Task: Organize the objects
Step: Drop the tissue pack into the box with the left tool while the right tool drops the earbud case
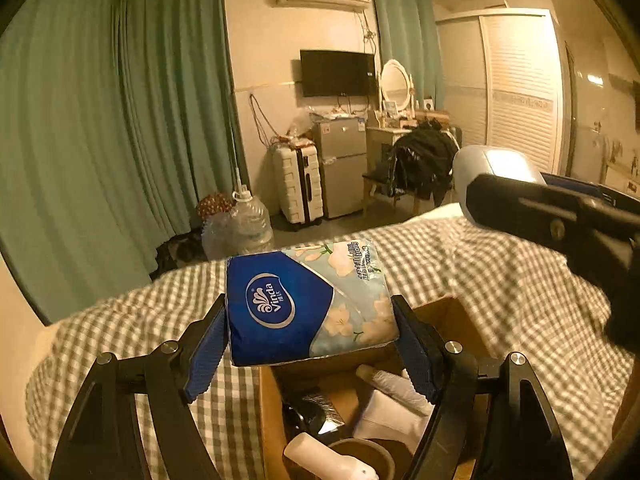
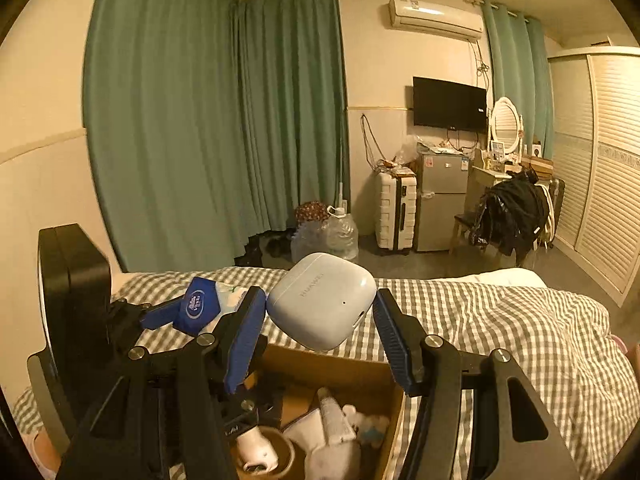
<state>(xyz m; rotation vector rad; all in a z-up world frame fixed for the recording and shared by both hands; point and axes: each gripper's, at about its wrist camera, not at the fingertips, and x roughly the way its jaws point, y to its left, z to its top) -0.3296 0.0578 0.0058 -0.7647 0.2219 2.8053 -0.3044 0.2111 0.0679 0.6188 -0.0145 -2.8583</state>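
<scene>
My left gripper is shut on a blue Vinda tissue pack and holds it above the far end of a cardboard box on the bed. My right gripper is shut on a white earbud case and holds it above the same box. The box holds several items, among them white socks and a round brown container. The tissue pack also shows in the right wrist view, to the left. The earbud case also shows in the left wrist view, at the right.
The box sits on a green-and-white checked duvet. Beyond the bed are water jugs, a white suitcase, a small fridge, a chair with black clothes and a wardrobe. Green curtains hang at the left.
</scene>
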